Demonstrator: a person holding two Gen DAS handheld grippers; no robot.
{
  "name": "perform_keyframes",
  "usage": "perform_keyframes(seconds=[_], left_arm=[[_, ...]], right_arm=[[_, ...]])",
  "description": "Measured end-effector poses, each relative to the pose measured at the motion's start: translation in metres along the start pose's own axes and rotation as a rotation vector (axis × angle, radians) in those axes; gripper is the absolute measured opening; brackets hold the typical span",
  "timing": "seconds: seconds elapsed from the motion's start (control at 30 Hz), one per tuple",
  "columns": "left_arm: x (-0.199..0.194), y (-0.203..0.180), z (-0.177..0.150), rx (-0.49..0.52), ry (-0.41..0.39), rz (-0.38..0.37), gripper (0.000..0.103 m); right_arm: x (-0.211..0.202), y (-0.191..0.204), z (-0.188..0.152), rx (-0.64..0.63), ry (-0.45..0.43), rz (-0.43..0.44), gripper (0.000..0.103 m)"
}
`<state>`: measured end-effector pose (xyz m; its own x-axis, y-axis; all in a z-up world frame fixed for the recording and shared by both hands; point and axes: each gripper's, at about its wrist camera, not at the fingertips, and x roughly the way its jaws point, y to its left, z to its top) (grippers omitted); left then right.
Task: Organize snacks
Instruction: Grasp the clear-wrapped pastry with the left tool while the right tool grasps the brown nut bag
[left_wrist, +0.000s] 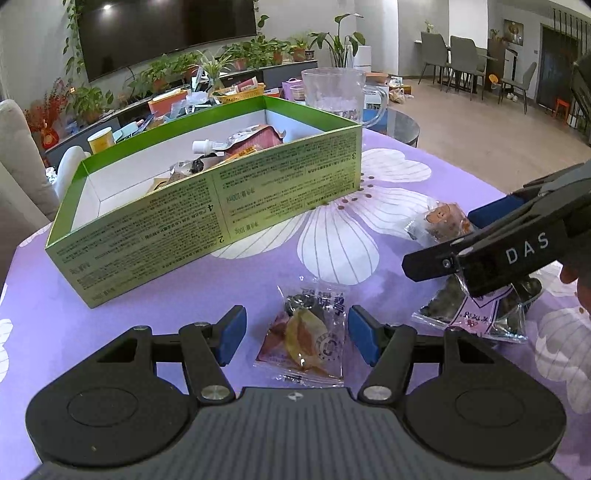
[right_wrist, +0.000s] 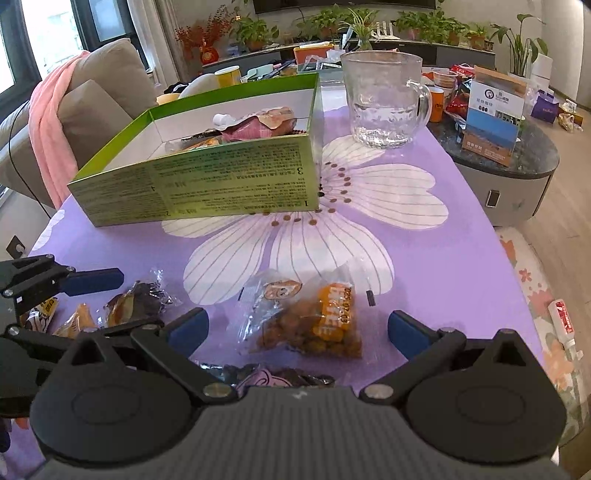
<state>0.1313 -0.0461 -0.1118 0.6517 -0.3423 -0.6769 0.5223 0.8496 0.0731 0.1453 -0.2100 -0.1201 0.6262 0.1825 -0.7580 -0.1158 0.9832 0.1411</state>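
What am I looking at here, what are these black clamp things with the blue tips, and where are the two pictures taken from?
They are two hand-held grippers, one in each hand of a person, and each carries a wide-angle camera that looks out along its own fingers. One picture comes from the left gripper, the other from the right gripper.

Both stand open and hold nothing. The left one straddles a small clear snack packet; the right one straddles a bag of orange snacks. A dark snack packet with a pink label lies beside them.

Everything rests on a purple flowered tablecloth. Further back stands an open green box with several snacks already inside, among them a spouted pouch. Near it is a glass pitcher with some water.
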Motion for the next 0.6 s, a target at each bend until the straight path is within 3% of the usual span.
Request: perform_keyframes(seconds=[0.13, 0.23, 0.3, 0.43, 0.6], left_arm=[[0.0, 0.003, -0.001, -0.03, 0.001, -0.008, 0.058], [-0.001, 0.009, -0.002, -0.085, 0.001, -0.052, 0.044], [-0.004, 0.011, -0.002, -0.106, 0.003, -0.068, 0.041], [-0.01, 0.01, -0.002, -0.118, -0.002, -0.106, 0.039], [-0.022, 0.006, -0.001, -0.117, -0.033, -0.099, 0.039]], right_arm=[[0.0, 0.0, -0.001, -0.01, -0.013, 0.003, 0.077], [0.0, 0.0, -0.001, -0.014, -0.017, 0.008, 0.077], [-0.002, 0.0, 0.0, -0.013, -0.022, 0.006, 0.076], [-0.009, -0.005, 0.003, 0.023, -0.038, 0.03, 0.076], [-0.02, -0.002, 0.005, 0.027, -0.063, 0.033, 0.076]])
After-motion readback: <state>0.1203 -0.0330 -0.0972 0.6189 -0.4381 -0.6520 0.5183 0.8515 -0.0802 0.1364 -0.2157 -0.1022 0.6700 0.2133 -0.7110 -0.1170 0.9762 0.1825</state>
